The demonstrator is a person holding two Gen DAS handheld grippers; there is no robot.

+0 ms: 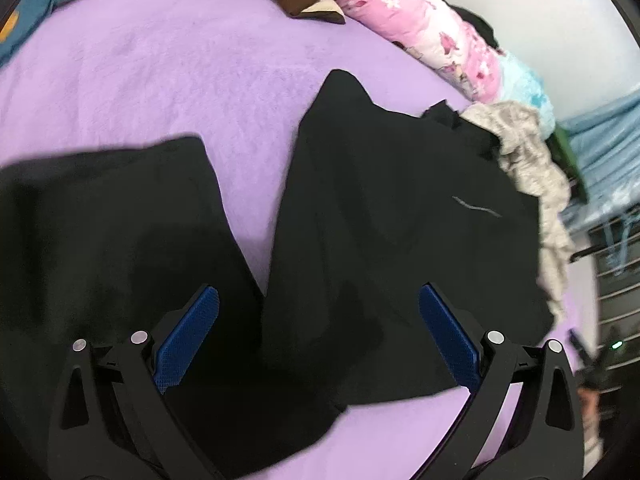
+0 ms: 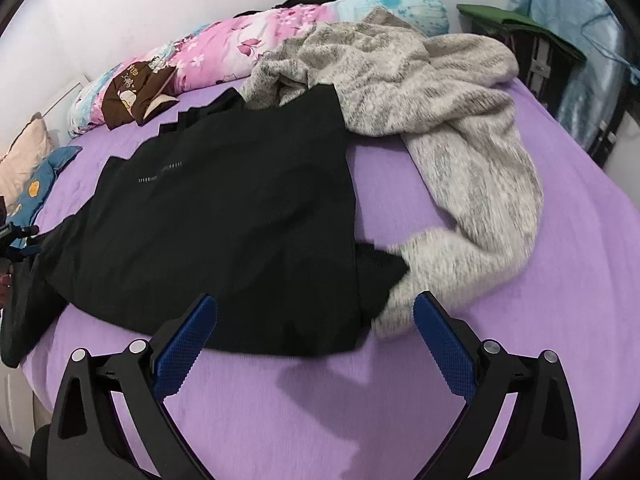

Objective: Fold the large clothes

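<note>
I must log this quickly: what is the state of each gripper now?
Left gripper: open, holding nothing, above the black fabric garment.
Right gripper: open, holding nothing.

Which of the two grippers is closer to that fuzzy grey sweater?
Right. The right gripper hangs open just short of the grey sweater's nearest cuff. The left gripper, also open, sits over the black garment, with the sweater beyond its far edge.

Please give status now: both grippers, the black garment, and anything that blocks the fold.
Left gripper open, empty, over black garment. Right gripper open, empty, at its near hem. Garment flat on purple bed. Grey knit sweater overlaps its far right edge.
</note>
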